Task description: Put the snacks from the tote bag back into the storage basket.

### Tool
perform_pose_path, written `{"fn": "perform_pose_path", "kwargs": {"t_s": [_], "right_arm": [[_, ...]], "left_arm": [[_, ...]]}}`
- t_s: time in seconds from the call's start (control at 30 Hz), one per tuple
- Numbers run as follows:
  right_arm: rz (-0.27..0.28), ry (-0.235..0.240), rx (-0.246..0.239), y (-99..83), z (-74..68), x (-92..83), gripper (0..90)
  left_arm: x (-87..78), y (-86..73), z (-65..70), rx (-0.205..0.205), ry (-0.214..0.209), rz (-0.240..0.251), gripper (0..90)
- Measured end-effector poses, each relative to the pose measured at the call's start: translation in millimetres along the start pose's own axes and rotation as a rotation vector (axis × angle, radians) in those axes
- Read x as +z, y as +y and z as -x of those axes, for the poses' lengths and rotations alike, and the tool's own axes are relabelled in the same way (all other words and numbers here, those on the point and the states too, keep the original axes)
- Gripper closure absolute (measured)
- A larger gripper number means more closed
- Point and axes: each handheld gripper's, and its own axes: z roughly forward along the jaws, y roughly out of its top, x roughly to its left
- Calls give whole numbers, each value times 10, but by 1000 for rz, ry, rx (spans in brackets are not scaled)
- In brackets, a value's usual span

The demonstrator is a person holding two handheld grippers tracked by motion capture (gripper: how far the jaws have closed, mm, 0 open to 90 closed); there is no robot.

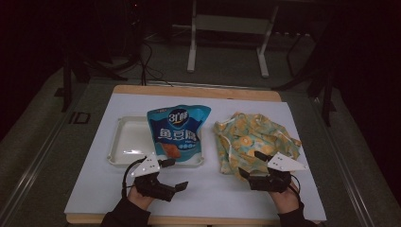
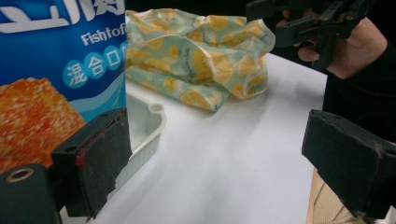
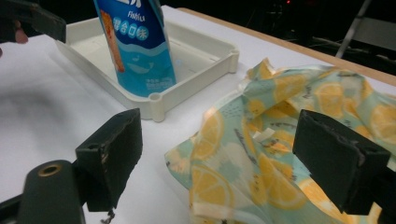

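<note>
A blue snack bag [image 1: 178, 132] stands in the right end of a white tray [image 1: 125, 139]. Right of the tray lies a crumpled lemon-print cloth [image 1: 253, 139]. My left gripper [image 1: 175, 174] is open at the tray's near right corner, just in front of the bag. In the left gripper view the snack bag [image 2: 51, 70] rises behind the left jaw, and bare table lies between the jaws of my left gripper [image 2: 219, 158]. My right gripper [image 1: 251, 164] is open at the cloth's near edge. The cloth [image 3: 289, 121] lies below and ahead of the spread jaws of my right gripper [image 3: 224, 158].
Everything rests on a white sheet [image 1: 208, 189] over a wooden table [image 1: 198, 91]. The tray's left half [image 1: 127, 137] holds nothing. Beyond the table's far edge, a metal frame [image 1: 227, 42] and cables stand on a dark floor.
</note>
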Motion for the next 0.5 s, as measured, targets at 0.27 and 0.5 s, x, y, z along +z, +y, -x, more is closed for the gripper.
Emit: {"fn": "perform_pose_path", "kwargs": {"t_s": [0.27, 0.5], "right_arm": [[-2, -44, 16, -95, 76, -141, 157], [10, -78, 36, -212, 101, -291, 156]], "left_arm": [[114, 30, 4, 21, -6, -8, 89], [194, 24, 5, 18, -22, -12, 89]]}}
